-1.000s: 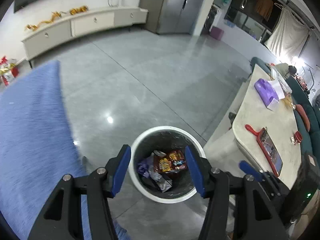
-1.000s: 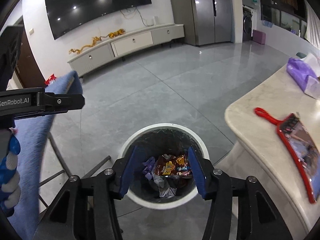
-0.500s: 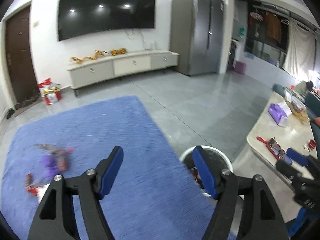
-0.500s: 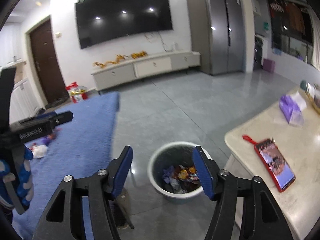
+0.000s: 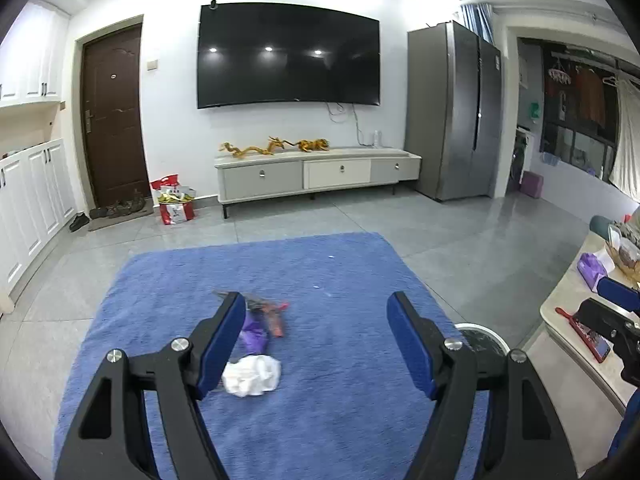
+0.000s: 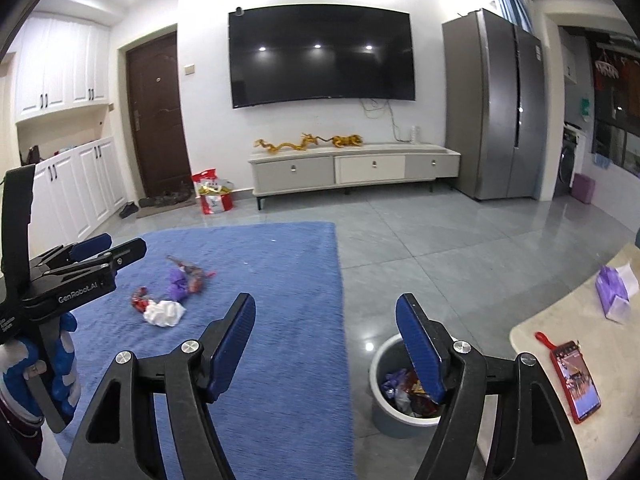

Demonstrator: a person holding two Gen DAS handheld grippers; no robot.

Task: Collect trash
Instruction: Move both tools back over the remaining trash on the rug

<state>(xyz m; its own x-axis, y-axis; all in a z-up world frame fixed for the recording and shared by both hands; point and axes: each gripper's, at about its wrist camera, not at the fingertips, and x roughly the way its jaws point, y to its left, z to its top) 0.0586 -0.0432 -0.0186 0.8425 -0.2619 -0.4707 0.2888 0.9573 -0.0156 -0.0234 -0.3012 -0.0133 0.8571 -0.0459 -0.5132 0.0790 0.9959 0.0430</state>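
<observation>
A crumpled white tissue [image 5: 252,374], a purple wrapper [image 5: 253,334] and a red wrapper [image 5: 274,318] lie together on the blue rug [image 5: 340,288]. My left gripper [image 5: 318,346] is open and empty, above the rug, with the trash by its left finger. My right gripper [image 6: 326,350] is open and empty, held above the rug's right edge. The grey bin [image 6: 390,408] holds several wrappers and stands on the floor under its right finger. The same trash shows in the right wrist view: tissue [image 6: 164,313], purple wrapper [image 6: 178,282]. The left gripper [image 6: 92,254] shows there too.
A pale table [image 6: 560,344] at right holds a red phone [image 6: 576,380] and a purple tissue pack [image 6: 610,292]. A TV cabinet [image 5: 316,174], fridge [image 5: 456,112] and red bags [image 5: 174,200] stand along the far wall. Grey tile floor surrounds the rug.
Both grippers have lifted away from over the bin and swung left toward the rug. The trash pile on the rug has come into view. Both stay open.
</observation>
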